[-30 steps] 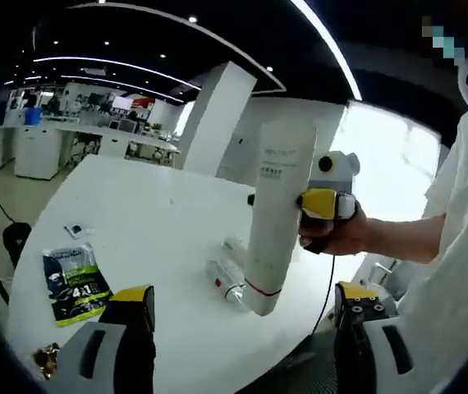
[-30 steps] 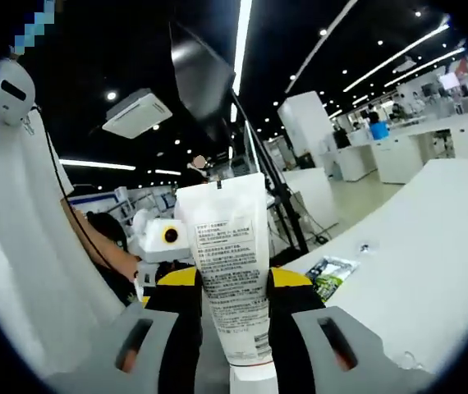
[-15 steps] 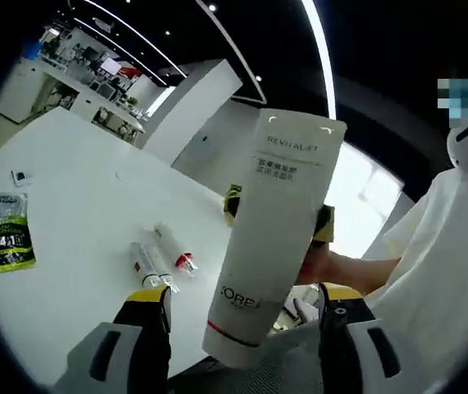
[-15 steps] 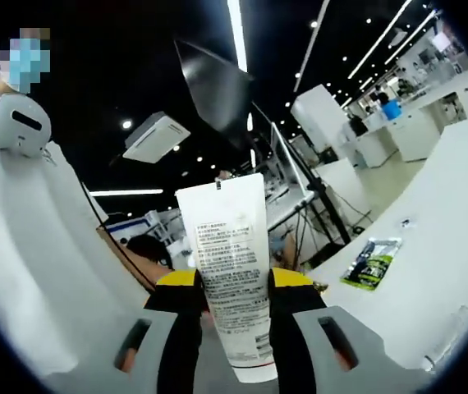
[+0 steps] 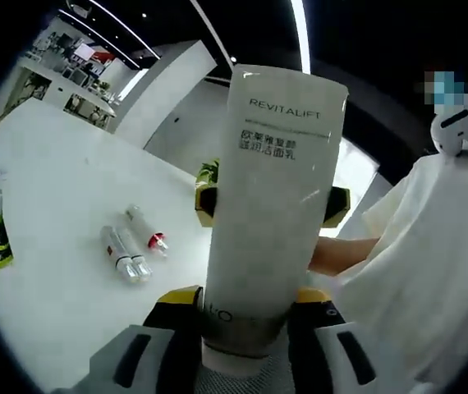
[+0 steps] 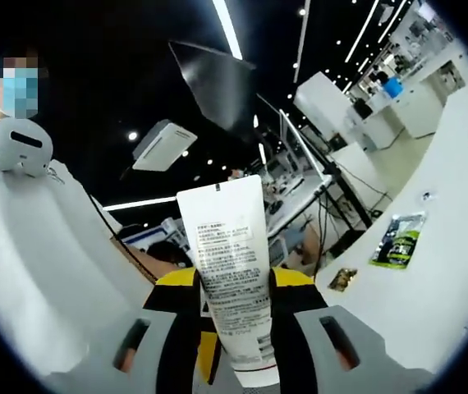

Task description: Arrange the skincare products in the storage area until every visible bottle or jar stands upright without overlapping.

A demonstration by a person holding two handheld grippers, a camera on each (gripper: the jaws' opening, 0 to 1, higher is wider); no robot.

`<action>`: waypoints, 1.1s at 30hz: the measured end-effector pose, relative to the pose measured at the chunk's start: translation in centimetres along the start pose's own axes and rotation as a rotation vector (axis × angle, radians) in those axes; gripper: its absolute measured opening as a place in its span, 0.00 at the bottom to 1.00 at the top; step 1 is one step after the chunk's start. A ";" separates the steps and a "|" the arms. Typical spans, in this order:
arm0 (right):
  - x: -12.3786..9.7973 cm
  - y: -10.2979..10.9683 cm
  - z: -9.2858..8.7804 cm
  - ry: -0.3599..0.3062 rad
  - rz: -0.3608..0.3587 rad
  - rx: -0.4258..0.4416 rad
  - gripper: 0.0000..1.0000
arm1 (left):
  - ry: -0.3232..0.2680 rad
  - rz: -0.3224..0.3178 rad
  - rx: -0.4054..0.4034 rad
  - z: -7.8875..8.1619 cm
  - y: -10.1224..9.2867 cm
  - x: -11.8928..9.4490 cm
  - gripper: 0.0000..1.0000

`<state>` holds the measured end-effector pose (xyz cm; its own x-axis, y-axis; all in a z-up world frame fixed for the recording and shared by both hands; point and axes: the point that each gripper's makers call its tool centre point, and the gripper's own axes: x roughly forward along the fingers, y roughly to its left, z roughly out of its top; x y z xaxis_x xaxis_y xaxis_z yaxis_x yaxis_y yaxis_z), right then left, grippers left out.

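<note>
Left gripper view: big white tube up in the air, squeezed low down by the left hand-held gripper, two small clear bottles lying flat on the smooth white counter. Right gripper view: same soft, flat-topped tube pinched by the right hand-held gripper too. Best to let go with one side only, then set it gently cap-down beside the bottles, not on them.

The tall white plastic REVITALIFT tube, a second ago off at 2 o'clock from the left gripper, now sits between its closed-in yellow-tipped jaws, which stood wide apart before.
</note>
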<state>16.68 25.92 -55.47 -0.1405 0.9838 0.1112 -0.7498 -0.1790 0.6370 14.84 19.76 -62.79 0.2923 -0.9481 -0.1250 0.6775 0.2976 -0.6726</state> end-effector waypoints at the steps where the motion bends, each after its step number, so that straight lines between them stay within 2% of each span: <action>1: 0.0 0.0 0.0 -0.008 -0.003 0.012 0.30 | 0.002 0.000 0.006 0.0 0.0 -0.1 0.41; 5: -0.1 -0.3 -0.3 -0.016 -0.013 0.027 0.30 | 0.010 0.000 -0.001 -0.1 0.2 -0.3 0.41; 9: 0.2 -0.3 -1.1 0.006 -0.027 0.033 0.30 | -0.002 -0.003 0.002 0.1 0.2 -0.5 0.42; 12: 0.4 -0.3 -1.3 0.005 -0.030 0.045 0.31 | 0.004 -0.025 -0.020 0.0 -0.2 -0.5 0.40; 16: 0.6 -0.2 -1.5 0.010 -0.032 0.076 0.31 | 0.025 -0.028 -0.012 -0.4 -0.5 -0.6 0.38; 22: 0.6 -1.3 -1.4 -0.015 -0.095 0.073 0.32 | 0.022 0.057 -0.004 -0.3 0.9 -0.7 0.35; 23: 0.7 -1.5 -1.4 -0.018 -0.110 0.061 0.32 | 0.018 0.091 0.005 -0.2 1.4 -0.7 0.35; 25: 0.9 -2.1 -1.8 0.006 -0.175 -0.006 0.33 | 0.028 0.108 -0.004 -0.4 1.6 -0.8 0.35; 27: 1.1 -2.5 -2.2 0.039 -0.237 -0.093 0.33 | 0.044 0.154 0.010 -0.6 2.2 -0.8 0.35; 29: 1.3 -3.0 -2.2 0.038 -0.297 -0.090 0.33 | 0.050 0.182 0.029 -0.7 2.6 -0.8 0.35; 30: 1.2 -3.4 -2.1 0.033 -0.330 -0.079 0.33 | 0.048 0.235 0.066 -0.6 3.3 -0.9 0.35; 33: 1.1 -4.6 -2.0 0.039 -0.436 -0.076 0.32 | 0.065 0.316 0.100 -0.8 4.4 -1.0 0.35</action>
<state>18.69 27.82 -59.75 0.1760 0.9669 -0.1849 -0.7896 0.2508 0.5601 17.03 21.90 -66.20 0.4569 -0.8114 -0.3646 0.6239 0.5845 -0.5188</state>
